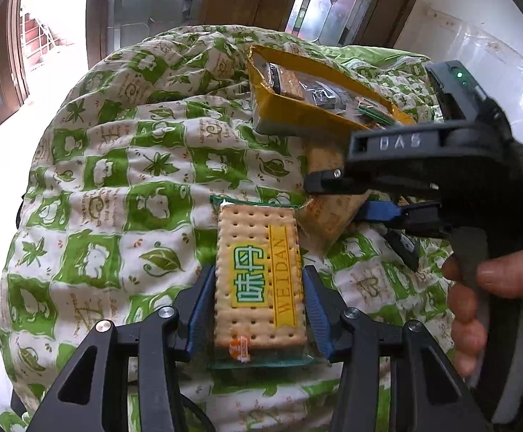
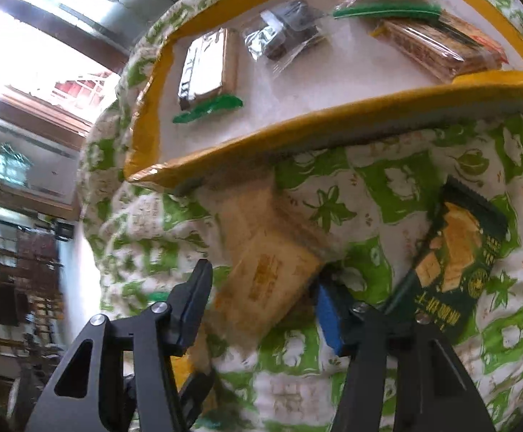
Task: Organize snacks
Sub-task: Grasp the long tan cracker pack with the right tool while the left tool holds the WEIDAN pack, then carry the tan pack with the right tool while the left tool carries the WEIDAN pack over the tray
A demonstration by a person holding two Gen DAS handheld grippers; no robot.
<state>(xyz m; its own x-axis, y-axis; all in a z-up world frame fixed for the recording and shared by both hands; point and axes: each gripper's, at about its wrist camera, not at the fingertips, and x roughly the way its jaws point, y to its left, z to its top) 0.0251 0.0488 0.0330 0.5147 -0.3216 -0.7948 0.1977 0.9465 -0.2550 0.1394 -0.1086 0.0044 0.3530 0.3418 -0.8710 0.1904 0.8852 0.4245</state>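
Gripping clear-wrapped rectangular cracker packet [image 1: 258, 280]: left gripper [image 1: 258, 302], near yellow-rimmed cardboard tray [image 1: 283, 104]. Right gripper [image 2: 261, 306] open around tan biscuit packet [image 2: 261, 280] beside tray.

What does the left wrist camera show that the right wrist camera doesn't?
Only the left wrist view shows the Weidan cracker pack clamped in the left claw, and the hand holding the right claw.

Only the right wrist view shows the dark green snack packet on the cloth.

Both show the yellow-rimmed box of snacks, the leaf-print cloth and the tan packet between the right claw's pads.
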